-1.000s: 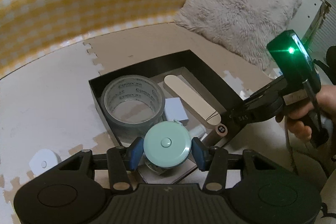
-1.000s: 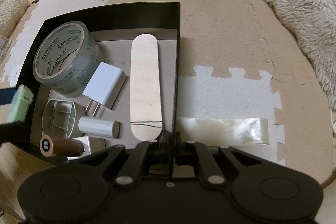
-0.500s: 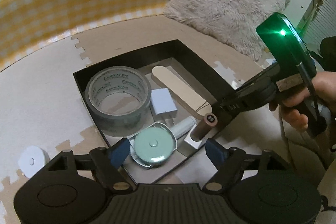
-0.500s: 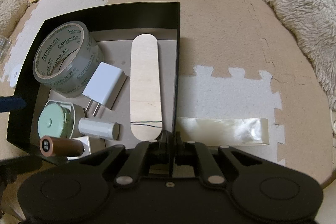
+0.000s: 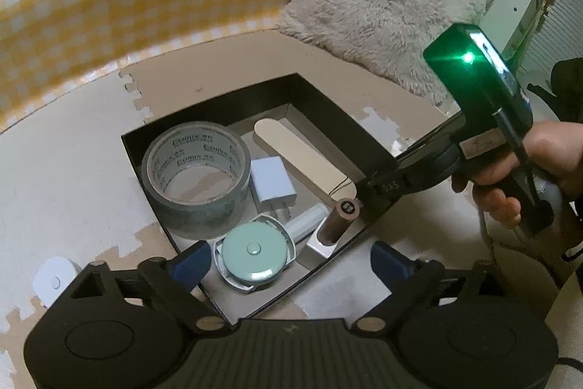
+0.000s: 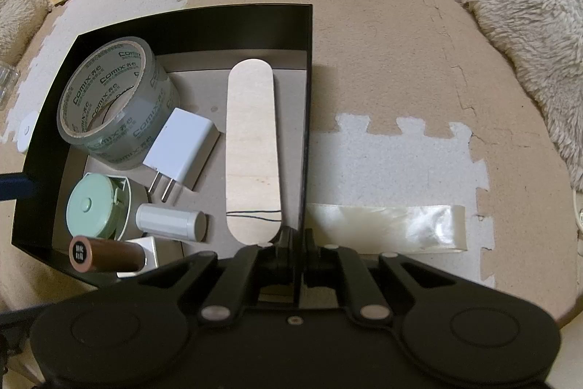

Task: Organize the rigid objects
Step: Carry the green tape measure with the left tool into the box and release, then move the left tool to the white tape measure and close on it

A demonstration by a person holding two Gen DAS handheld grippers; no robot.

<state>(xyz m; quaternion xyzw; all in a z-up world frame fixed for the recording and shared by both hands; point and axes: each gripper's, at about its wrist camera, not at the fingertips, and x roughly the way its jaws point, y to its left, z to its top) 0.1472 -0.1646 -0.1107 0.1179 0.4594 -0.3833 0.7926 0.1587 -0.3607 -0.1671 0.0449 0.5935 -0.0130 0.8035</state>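
Released a second ago, the mint tape measure (image 5: 254, 249) is now lying in the black box (image 5: 320, 104) between your spread left tongs (image 5: 291, 263) — you're backing off, while your right tongs (image 6: 295, 236) are clenching the box wall.

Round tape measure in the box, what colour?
Pale mint green tape measure, with a matching centre button; clearest in the right wrist view.

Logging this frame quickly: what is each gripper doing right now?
Left gripper: open, holding nothing.
Right gripper: shut on the black box wall.
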